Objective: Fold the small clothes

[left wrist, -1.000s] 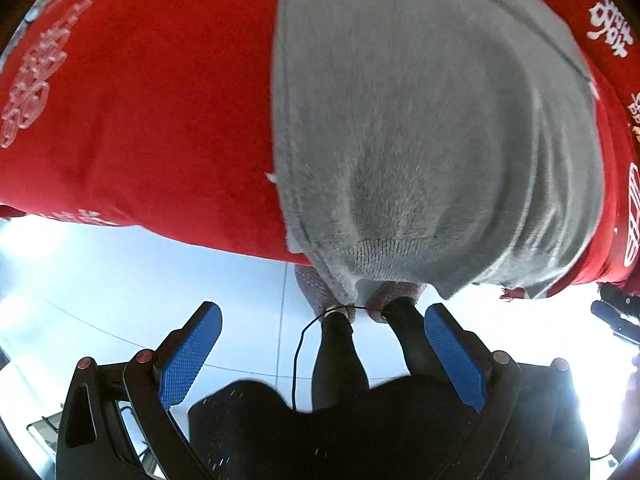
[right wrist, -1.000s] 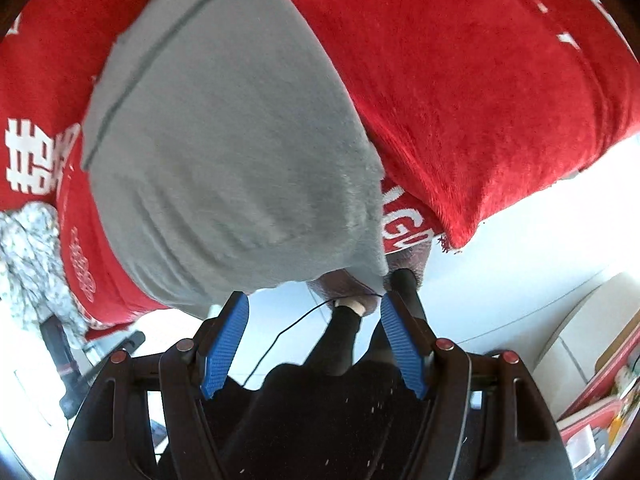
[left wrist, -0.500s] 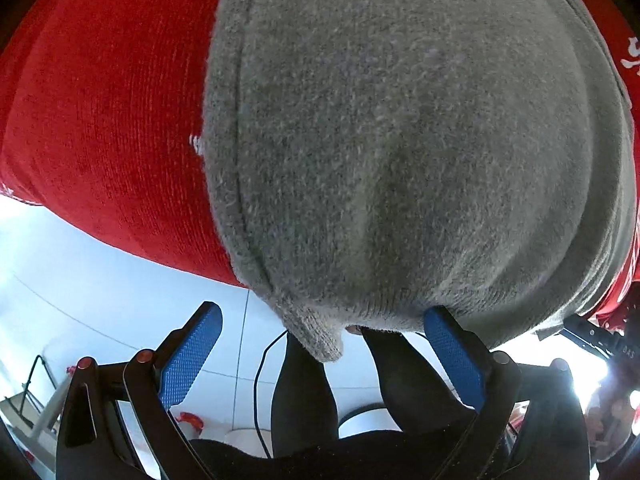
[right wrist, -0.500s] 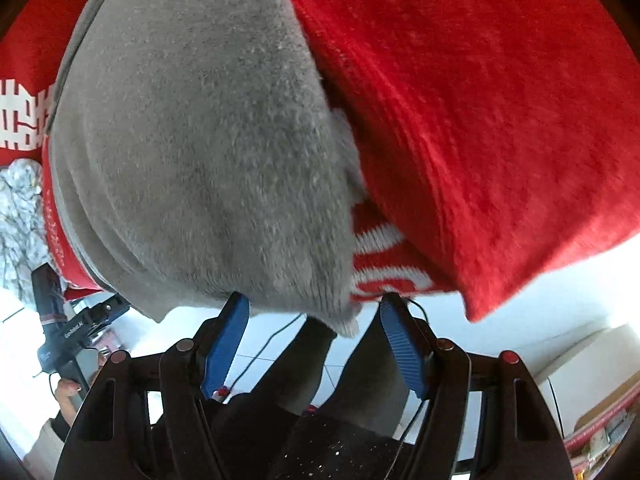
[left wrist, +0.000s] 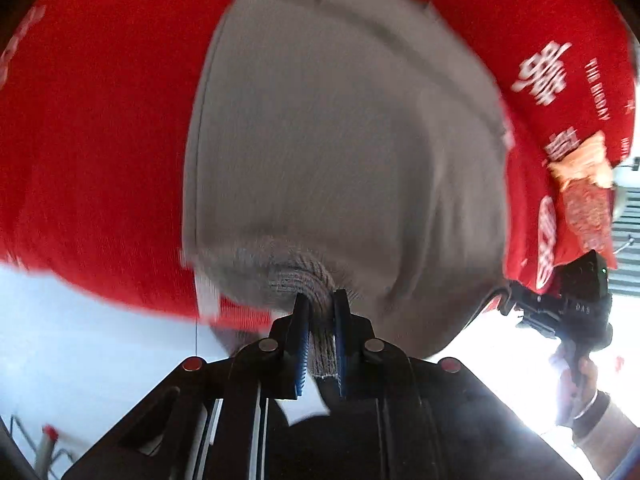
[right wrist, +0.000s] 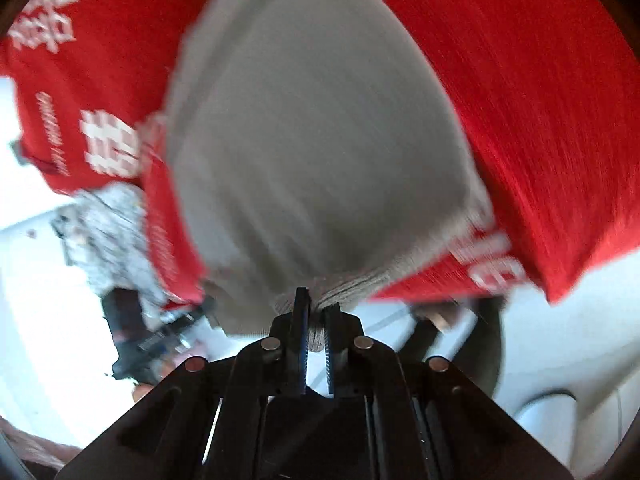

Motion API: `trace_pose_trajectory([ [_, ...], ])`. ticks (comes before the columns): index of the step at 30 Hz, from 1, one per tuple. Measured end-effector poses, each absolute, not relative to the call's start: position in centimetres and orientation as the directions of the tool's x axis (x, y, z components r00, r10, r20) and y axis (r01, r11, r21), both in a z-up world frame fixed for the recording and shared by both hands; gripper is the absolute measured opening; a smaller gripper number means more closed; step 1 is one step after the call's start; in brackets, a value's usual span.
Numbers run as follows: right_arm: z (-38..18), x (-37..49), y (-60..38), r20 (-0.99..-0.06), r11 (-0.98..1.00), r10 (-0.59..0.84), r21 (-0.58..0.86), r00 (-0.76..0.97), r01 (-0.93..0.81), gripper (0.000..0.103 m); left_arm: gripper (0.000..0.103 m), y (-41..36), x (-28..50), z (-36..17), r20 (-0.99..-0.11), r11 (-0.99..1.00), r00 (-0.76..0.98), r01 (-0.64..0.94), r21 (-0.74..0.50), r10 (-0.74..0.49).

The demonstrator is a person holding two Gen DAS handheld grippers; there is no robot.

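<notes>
A grey knitted garment (left wrist: 340,152) lies on a red cloth with white print (left wrist: 92,120) and fills the middle of both views. My left gripper (left wrist: 320,304) is shut on the ribbed hem at the garment's near edge. My right gripper (right wrist: 316,300) is shut on the same ribbed hem, seen in the right wrist view, where the grey garment (right wrist: 312,140) spreads away over the red cloth (right wrist: 520,100). Both views are blurred by motion.
An orange patterned cloth (left wrist: 584,184) lies at the right on the red cloth. A white and grey patterned garment (right wrist: 108,232) lies at the left. The other hand-held gripper shows as a black device (left wrist: 576,304). White floor lies below the cloth's edge.
Both grippers were open near the garment's near edge; now both have closed on its ribbed hem. The views have shifted and blurred.
</notes>
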State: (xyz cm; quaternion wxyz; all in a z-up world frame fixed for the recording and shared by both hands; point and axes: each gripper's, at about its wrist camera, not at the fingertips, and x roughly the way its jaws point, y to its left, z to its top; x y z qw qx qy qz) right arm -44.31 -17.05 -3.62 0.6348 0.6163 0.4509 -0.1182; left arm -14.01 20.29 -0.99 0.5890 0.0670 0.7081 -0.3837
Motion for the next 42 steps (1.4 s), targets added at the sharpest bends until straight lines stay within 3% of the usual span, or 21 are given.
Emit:
trace_pose_trajectory([
  [4, -2.2, -39.8, -20.7, -0.714, 0.238, 0.331, 0.696, 0.618, 0.677, 0.007, 0.013, 17.2, -9.6, 0.2, -0.889, 0.679, -0.222, 0.579, -0.451, -0.401],
  [12, -3.2, -35.0, -26.0, -0.814, 0.233, 0.233, 0.578, 0.532, 0.782, 0.007, 0.013, 13.3, -3.1, 1.3, -0.92, 0.731, 0.0, 0.607, -0.311, -0.391],
  [13, -3.6, -35.1, -26.4, -0.816, 0.221, 0.237, 0.574, 0.528, 0.789, 0.009, 0.025, 13.7, -2.5, 1.6, -0.931, 0.737, 0.018, 0.616, -0.277, -0.365],
  [14, -3.8, -35.1, -26.4, -0.823, 0.208, 0.234, 0.563, 0.518, 0.8, 0.011, 0.058, 13.9, -2.4, 1.8, -0.936, 0.74, 0.028, 0.62, -0.26, -0.352],
  [16, -3.5, -35.3, -26.3, -0.841, 0.219, 0.218, 0.537, 0.496, 0.815, 0.017, 0.091, 14.5, -2.9, 2.4, -0.933, 0.743, 0.071, 0.627, -0.234, -0.353],
  [19, -1.9, -35.6, -25.7, -0.88, 0.309, 0.164, 0.476, 0.446, 0.824, 0.055, 0.091, 15.0, -4.3, 2.6, -0.933, 0.688, 0.04, 0.687, -0.235, -0.358],
  [27, 0.0, -34.3, -23.8, -0.971, 0.555, 0.005, 0.203, 0.24, 0.806, 0.056, 0.09, 13.0, -7.6, -2.0, -0.956, 0.566, -0.139, 0.78, -0.267, -0.259],
  [35, -1.9, -31.9, -25.6, -0.974, 0.617, -0.006, 0.176, 0.228, 0.767, 0.056, 0.09, 11.3, -8.3, -4.2, -0.959, 0.56, -0.184, 0.782, -0.274, -0.214],
  [37, -3.3, -31.0, -25.9, -0.98, 0.64, 0.025, 0.166, 0.196, 0.75, 0.056, 0.084, 11.3, -8.3, -4.5, -0.963, 0.568, -0.18, 0.779, -0.265, -0.202],
  [39, -4.0, -30.7, -25.8, -0.985, 0.66, 0.042, 0.152, 0.165, 0.736, 0.055, 0.065, 11.3, -8.4, -4.4, -0.969, 0.576, -0.155, 0.782, -0.238, -0.19],
  [40, -3.8, -30.5, -25.6, -0.988, 0.681, 0.021, 0.126, 0.153, 0.721, 0.04, 0.038, 11.4, -8.3, -4.2, -0.972, 0.574, -0.141, 0.787, -0.225, -0.189],
  [41, -3.7, -30.4, -25.4, -0.989, 0.693, 0.018, 0.118, 0.146, 0.711, 0.009, 0.013, 11.6, -8.1, -4.1, -0.971, 0.574, -0.146, 0.785, -0.231, -0.19],
  [42, -3.5, -30.4, -25.3, -0.99, 0.695, 0.03, 0.121, 0.139, 0.709, 0.007, 0.008, 11.9, -7.9, -4.0, -0.965, 0.583, -0.171, 0.77, -0.257, -0.2],
])
